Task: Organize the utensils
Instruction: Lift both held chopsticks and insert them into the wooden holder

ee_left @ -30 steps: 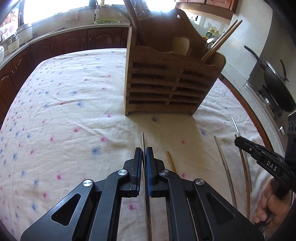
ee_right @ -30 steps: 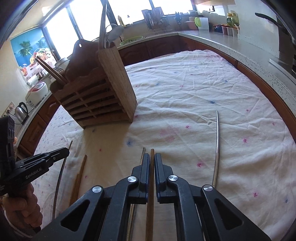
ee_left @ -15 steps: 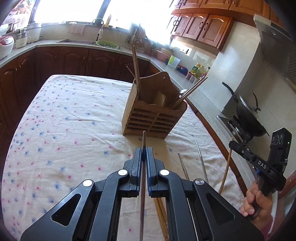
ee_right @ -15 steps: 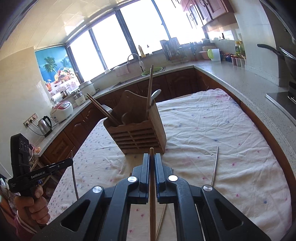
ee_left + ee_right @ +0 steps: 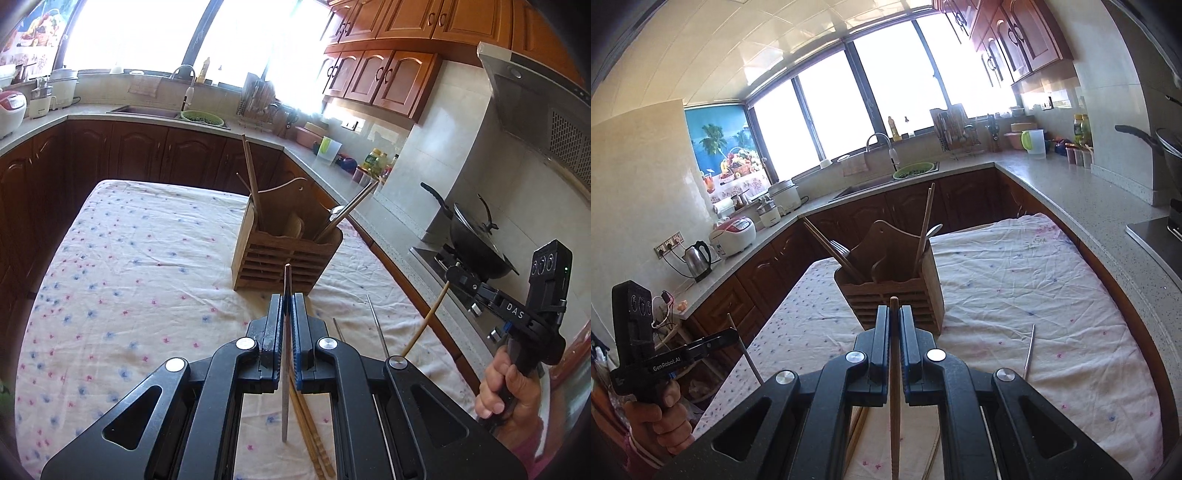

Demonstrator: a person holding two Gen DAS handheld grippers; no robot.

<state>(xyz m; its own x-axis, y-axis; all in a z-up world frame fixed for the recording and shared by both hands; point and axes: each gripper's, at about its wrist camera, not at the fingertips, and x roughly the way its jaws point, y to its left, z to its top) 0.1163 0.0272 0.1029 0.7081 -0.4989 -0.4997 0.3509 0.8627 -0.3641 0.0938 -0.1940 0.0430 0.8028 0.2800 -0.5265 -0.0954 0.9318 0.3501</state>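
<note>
Chopsticks have left the table. Left fingers [image 5: 285, 317] pinch a metal chopstick [image 5: 285, 354], now lifted, with the holder [image 5: 284, 254] just beyond its tip. Right fingers [image 5: 894, 332] clamp a wooden chopstick [image 5: 894, 387], likewise raised toward the holder [image 5: 894, 291]; both are ready to be dropped in.

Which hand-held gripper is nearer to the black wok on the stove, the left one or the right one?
Right. The right hand-held gripper is at the tablecloth's edge, just before the wok; the left hand-held gripper is farther off, over the tablecloth.
</note>
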